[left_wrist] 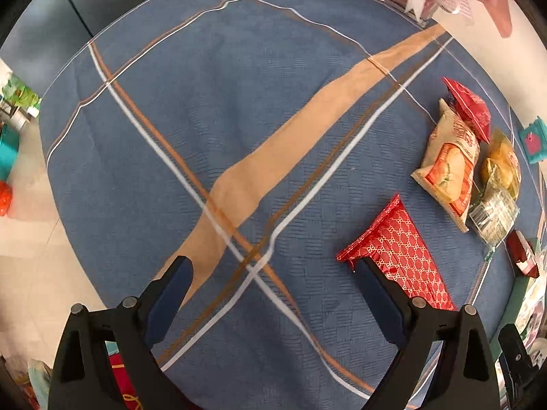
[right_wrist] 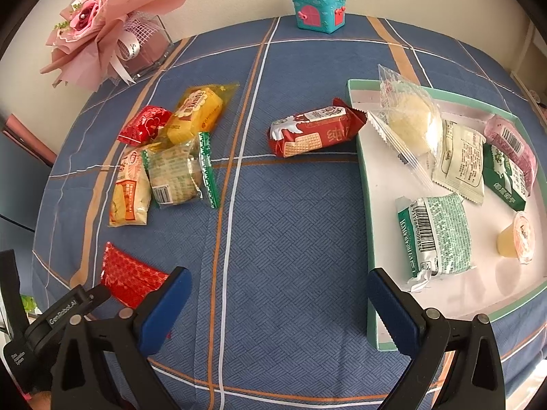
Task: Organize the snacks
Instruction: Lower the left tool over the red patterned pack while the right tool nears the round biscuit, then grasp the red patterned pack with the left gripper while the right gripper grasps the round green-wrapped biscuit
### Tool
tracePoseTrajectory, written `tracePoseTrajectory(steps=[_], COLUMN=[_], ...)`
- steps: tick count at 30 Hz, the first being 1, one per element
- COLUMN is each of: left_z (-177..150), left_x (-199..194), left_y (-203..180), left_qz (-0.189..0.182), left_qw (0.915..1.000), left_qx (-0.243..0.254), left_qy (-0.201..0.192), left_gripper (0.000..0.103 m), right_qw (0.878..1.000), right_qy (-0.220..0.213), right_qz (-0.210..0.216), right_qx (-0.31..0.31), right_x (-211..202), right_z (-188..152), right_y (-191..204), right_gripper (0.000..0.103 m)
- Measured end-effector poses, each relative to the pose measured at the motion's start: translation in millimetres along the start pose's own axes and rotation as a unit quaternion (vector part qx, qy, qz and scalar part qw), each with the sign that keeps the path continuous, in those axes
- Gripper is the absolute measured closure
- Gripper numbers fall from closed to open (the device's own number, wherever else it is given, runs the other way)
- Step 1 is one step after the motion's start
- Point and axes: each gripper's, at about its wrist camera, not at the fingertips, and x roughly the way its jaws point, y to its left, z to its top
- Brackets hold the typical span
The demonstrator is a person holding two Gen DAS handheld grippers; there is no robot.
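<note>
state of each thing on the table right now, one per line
left gripper: jaws open, empty
right gripper: jaws open, empty
tray: holds several snacks
red biscuit pack: outside tray, touching its edge
red patterned packet: flat on cloth
teal toy chest: closed

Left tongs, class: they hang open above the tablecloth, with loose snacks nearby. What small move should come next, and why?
Probably shift the left tongs sideways until they straddle the red patterned packet, then lower. They are open and empty over bare cloth, with one finger just overlapping that packet's corner. It is the nearest loose snack, still outside the tray where others already lie.
</note>
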Motion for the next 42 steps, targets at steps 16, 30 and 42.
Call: tracePoseTrajectory(steps=[16,30,42], left_z=[28,15,-1], left_x=[9,11,16], left_y=[-77,-130,-160], left_qz=[-0.032,-0.08,-0.08], left_qw=[0.9932,0.9799,0.9765], left_qx=[0.106,0.183,0.198], left_qy=[-0.035,0.0,0.032], left_gripper=[0.007,0.007,0.017], right_qw=[1.0,0.999,0.997], right_qy=[0.0,-0.021,-0.076], right_qz=[-0.004,-0.003,0.013], right_qx=[0.004,0.026,0.03], right_x=[-1,-14,-29], right_z=[2,8,29], right_y=[-1,-11,-6], right_gripper=[0.0,0.0,0.0])
